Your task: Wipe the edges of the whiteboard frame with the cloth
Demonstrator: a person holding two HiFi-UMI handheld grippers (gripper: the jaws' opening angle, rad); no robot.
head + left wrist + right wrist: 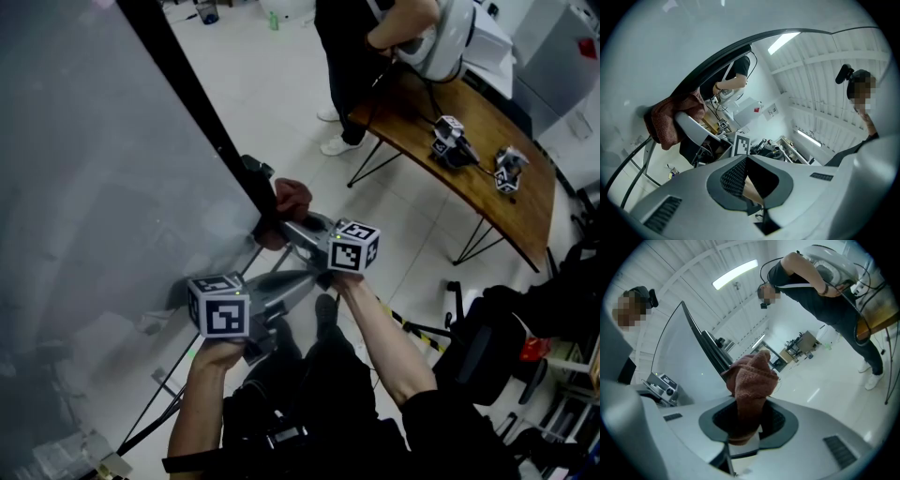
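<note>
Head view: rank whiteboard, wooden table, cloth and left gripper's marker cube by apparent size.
1. whiteboard
2. wooden table
3. cloth and left gripper's marker cube look alike; the cube is nearer the camera, so unranked.

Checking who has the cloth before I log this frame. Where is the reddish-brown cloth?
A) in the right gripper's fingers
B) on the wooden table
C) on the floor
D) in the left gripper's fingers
A: the right gripper view shows the cloth clamped between the fingers of the right gripper, at the black frame.
</note>
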